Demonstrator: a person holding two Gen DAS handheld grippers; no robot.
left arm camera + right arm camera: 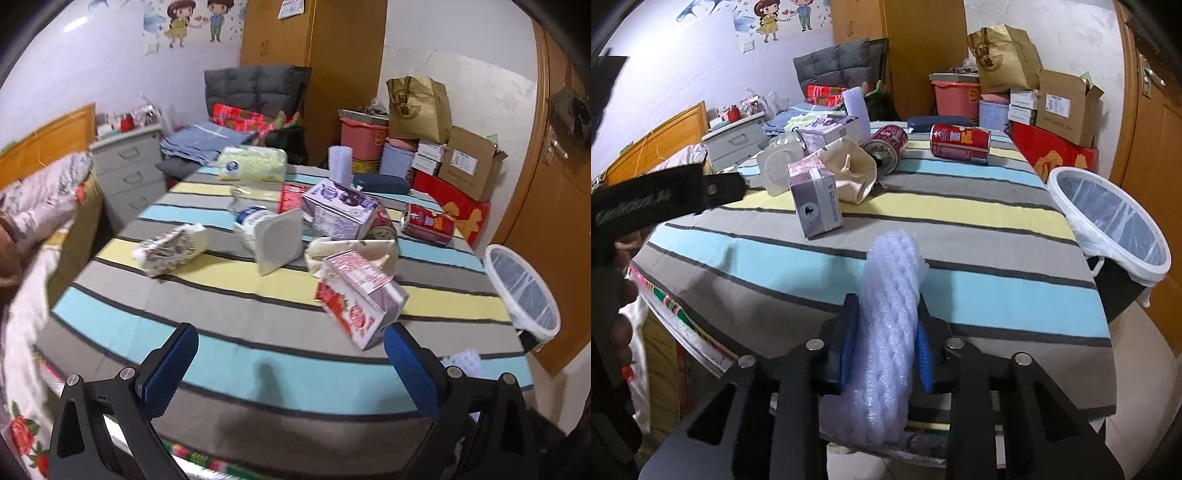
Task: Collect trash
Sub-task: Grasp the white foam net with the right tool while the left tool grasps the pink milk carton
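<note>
My right gripper [886, 343] is shut on a white foam net sleeve [890, 310] and holds it above the near edge of the striped table [997, 295]. My left gripper [291, 354] is open and empty over the near table edge. Trash lies on the table: a strawberry milk carton [358, 299], a purple carton [340, 210], a white yogurt cup [273, 240], a crumpled patterned pack [170, 251], a cream cloth bag [853, 170] and two red cans [960, 142]. A bin with a white liner [1108, 221] stands at the table's right side.
A tissue pack [253, 162], a second foam sleeve [340, 164] and a dark blue case [380, 182] sit at the table's far end. Boxes and bags [461, 158] are stacked behind. A bed [37, 221] lies to the left, a wooden door [554, 184] to the right.
</note>
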